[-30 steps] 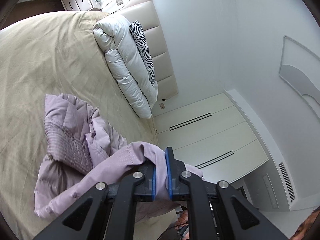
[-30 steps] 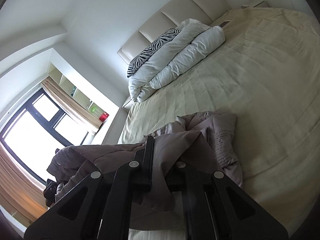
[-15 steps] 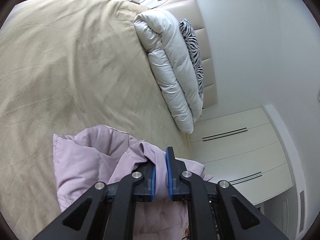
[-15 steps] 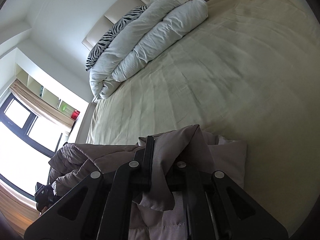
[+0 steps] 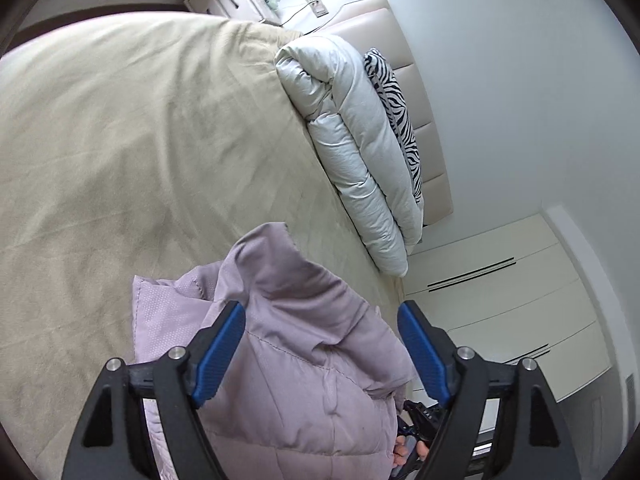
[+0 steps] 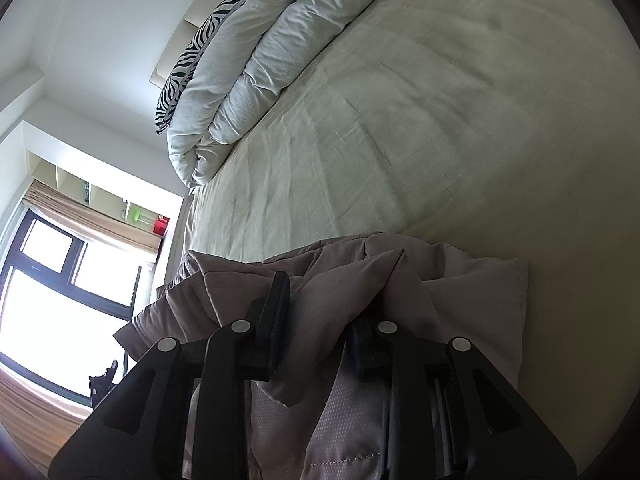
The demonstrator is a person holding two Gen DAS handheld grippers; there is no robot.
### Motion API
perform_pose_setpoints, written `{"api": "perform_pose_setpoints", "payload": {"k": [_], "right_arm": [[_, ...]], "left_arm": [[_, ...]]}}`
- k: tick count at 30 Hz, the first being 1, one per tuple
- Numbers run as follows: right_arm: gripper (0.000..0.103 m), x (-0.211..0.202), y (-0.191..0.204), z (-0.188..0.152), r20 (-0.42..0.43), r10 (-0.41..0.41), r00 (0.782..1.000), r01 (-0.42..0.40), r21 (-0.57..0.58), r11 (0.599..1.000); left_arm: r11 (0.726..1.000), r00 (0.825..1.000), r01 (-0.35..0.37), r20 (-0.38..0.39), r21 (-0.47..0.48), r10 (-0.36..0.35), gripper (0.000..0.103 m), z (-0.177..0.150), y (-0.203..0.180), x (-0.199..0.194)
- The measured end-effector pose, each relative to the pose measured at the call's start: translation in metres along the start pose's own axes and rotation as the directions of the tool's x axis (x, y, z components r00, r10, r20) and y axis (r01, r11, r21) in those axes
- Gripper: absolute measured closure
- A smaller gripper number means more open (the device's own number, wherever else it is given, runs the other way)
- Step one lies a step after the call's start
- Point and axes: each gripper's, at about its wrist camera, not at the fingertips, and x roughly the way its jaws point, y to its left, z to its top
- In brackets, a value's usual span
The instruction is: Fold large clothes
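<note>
The left hand-held gripper [image 5: 320,344] has just been opened wide over the lilac padded jacket [image 5: 296,344], with fabric between its jaws but not pinched. The right hand-held gripper [image 6: 320,320] has just been eased apart, a fold of jacket draped between its jaws. The jacket is seen bunched on the bed [image 5: 120,140] at six o'clock; the fold appears laid down, with squaring and further folds judged left.

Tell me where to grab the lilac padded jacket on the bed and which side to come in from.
Take the lilac jacket by its raised collar fold, the ridge standing up nearest the folded white duvet. Come in from the foot of the bed, low over the garment. The left tongs have just been opening and now straddle that ridge without pressing it, so closing there should catch a firm double layer.
</note>
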Motion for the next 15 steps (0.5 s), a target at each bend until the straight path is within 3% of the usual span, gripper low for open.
{"api": "perform_pose_setpoints", "payload": {"k": [2, 3, 4, 5, 6, 8, 11, 13, 15], "right_arm": [[0.070, -0.018, 0.000, -0.007, 0.016, 0.001, 1.000, -0.001, 0.003, 1.000], [0.049, -0.025, 0.001, -0.010, 0.024, -0.003, 1.000, 0.003, 0.003, 1.000], [0.037, -0.033, 0.002, -0.013, 0.037, -0.015, 0.999, 0.015, 0.001, 1.000], [0.016, -0.043, 0.004, -0.016, 0.055, -0.020, 0.998, 0.021, -0.010, 1.000], [0.010, -0.056, 0.009, -0.019, 0.073, -0.018, 0.997, 0.020, -0.027, 0.999], [0.010, -0.072, 0.022, -0.024, 0.094, -0.051, 0.994, 0.058, -0.069, 0.996], [0.012, -0.097, 0.059, -0.046, 0.083, -0.074, 0.994, 0.090, -0.208, 0.974], [0.027, -0.103, 0.097, -0.070, 0.081, -0.116, 0.990, 0.137, -0.359, 0.923], [0.050, -0.100, 0.132, -0.097, 0.059, -0.159, 0.986, 0.167, -0.478, 0.862]], "left_arm": [[0.991, 0.999, -0.041, 0.019, 0.129, 0.039, 0.023, -0.011, -0.029, -0.008], [0.979, 0.998, -0.054, 0.024, 0.197, 0.050, 0.023, -0.019, -0.044, -0.010], [0.963, 0.998, -0.064, 0.021, 0.260, 0.060, 0.023, -0.029, -0.058, -0.010], [0.946, 0.997, -0.072, 0.013, 0.316, 0.071, 0.023, -0.040, -0.072, -0.008], [0.925, 0.996, -0.080, 0.005, 0.370, 0.084, 0.023, -0.051, -0.084, -0.004], [0.866, 0.992, -0.112, 0.001, 0.487, 0.128, 0.023, -0.075, -0.106, 0.008], [0.750, 0.977, -0.187, 0.038, 0.634, 0.212, 0.023, -0.108, -0.127, 0.032], [0.688, 0.963, -0.234, 0.067, 0.687, 0.260, 0.023, -0.123, -0.133, 0.049], [0.634, 0.947, -0.280, 0.098, 0.721, 0.307, 0.024, -0.133, -0.136, 0.065]]}}
